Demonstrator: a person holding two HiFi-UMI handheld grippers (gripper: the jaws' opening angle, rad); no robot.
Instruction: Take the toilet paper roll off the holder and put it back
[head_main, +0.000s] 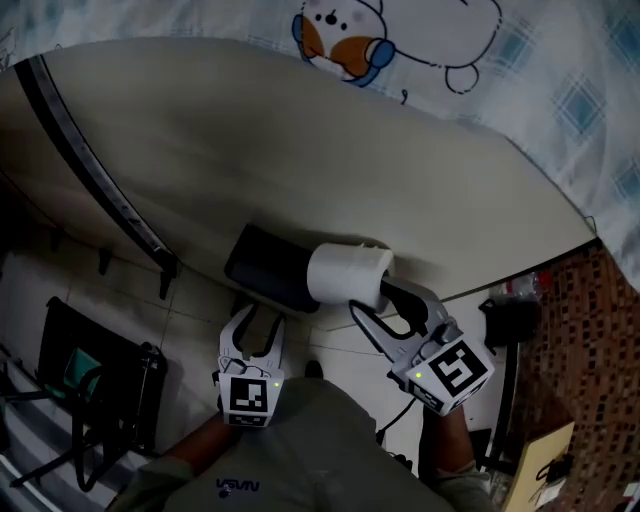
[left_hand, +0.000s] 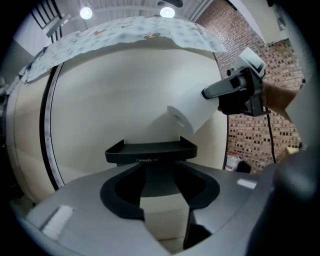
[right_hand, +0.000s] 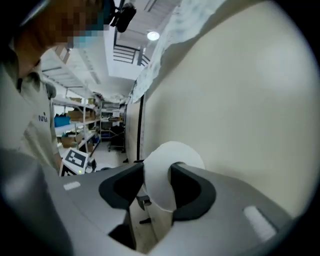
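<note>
The white toilet paper roll (head_main: 345, 272) hangs in the air just right of the black holder (head_main: 268, 268), which is fixed to a cream panel. My right gripper (head_main: 375, 300) is shut on the roll's right end. In the right gripper view the roll (right_hand: 167, 175) sits pinched between both jaws. My left gripper (head_main: 258, 322) is below the holder, open, with nothing between its jaws. The left gripper view looks straight at the holder's flat shelf (left_hand: 150, 149), with the roll (left_hand: 192, 112) tilted above and to its right, held by the right gripper (left_hand: 235, 92).
A printed cloth (head_main: 400, 40) drapes over the top of the cream panel (head_main: 300, 150), and a black strip (head_main: 90, 160) runs down its left side. A brick-patterned wall (head_main: 590, 330) stands at the right. A black cart (head_main: 90, 385) is at the lower left.
</note>
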